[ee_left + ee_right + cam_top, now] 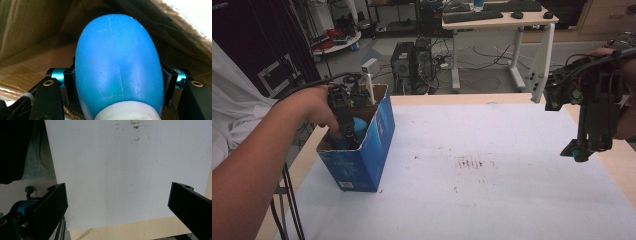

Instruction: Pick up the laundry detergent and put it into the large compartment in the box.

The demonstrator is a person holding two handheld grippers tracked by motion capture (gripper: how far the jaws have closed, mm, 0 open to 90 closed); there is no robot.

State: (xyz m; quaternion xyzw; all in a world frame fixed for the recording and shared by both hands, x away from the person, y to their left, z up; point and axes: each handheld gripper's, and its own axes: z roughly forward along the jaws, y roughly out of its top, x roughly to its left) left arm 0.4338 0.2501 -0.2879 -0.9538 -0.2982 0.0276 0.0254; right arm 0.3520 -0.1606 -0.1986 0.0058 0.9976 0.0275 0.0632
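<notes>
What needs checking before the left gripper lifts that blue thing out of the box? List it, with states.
1. Left gripper closed on the blue bulb, one jaw on each side: ok.
2. Grip firm enough to lift: cannot tell.
3. Blue cardboard box upright on the white mat: ok.
4. Box held down for the pull: not ok, nothing holds it.
5. Right gripper open, away at the table's right side: ok.

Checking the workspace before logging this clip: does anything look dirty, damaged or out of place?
The white mat carries dark smudges near its middle, like dirt marks. The blue box has a ragged, torn top edge. Nothing is spilled.
</notes>
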